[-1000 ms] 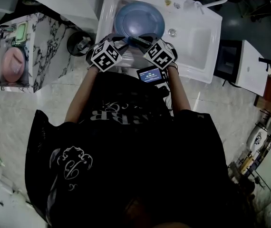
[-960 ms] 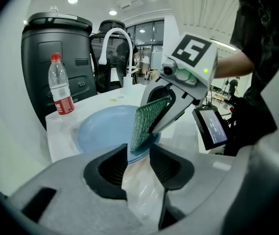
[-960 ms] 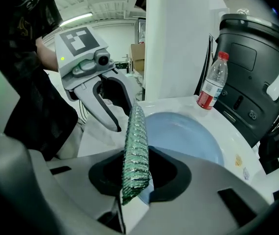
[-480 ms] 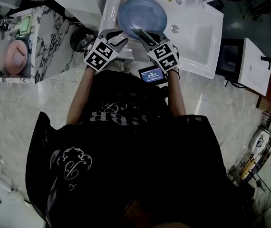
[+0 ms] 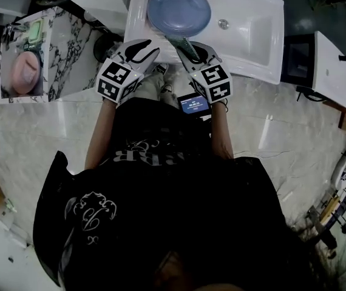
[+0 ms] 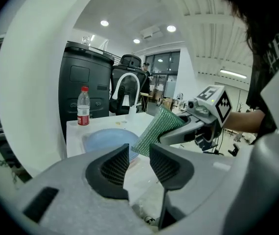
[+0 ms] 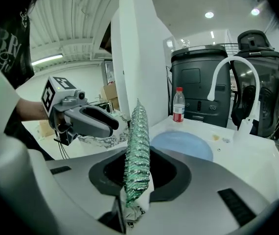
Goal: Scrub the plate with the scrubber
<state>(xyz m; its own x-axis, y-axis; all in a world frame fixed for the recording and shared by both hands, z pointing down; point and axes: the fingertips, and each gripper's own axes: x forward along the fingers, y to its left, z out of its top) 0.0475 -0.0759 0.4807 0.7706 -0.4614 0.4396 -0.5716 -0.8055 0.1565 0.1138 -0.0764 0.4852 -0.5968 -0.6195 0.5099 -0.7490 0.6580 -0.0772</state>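
Gripping the green mesh scrubber (image 7: 137,141) by its lower end only, the right gripper (image 7: 138,180) has its jaws closed on it. The pad stands on edge and sticks well out past the fingertips. That looks like the main risk. Pressed flat on the round blue plate (image 5: 178,9), such a long free length may fold or twist out of the pinch. The scrub would then be done with a floppy corner, or the jaw tips would scrape the plate.

The plate lies loose in the basin at the left end of the white sink unit (image 5: 252,35), near its far edge, with nothing holding it. A sideways stroke could slide or spin it against the basin wall. The left gripper (image 6: 138,151) could steady it, but its jaws stand partly apart with nothing between them; the scrubber only shows beyond the gap. A clear plastic bottle with a red cap (image 6: 83,106) stands just behind the plate, and a wide sweep might knock it over.

Both grippers hang over the near edge of the sink unit, short of the plate and not touching it. They sit side by side, jaws angled toward each other and forward to the basin. The person's arms (image 5: 221,129) reach straight out from the body, close together.
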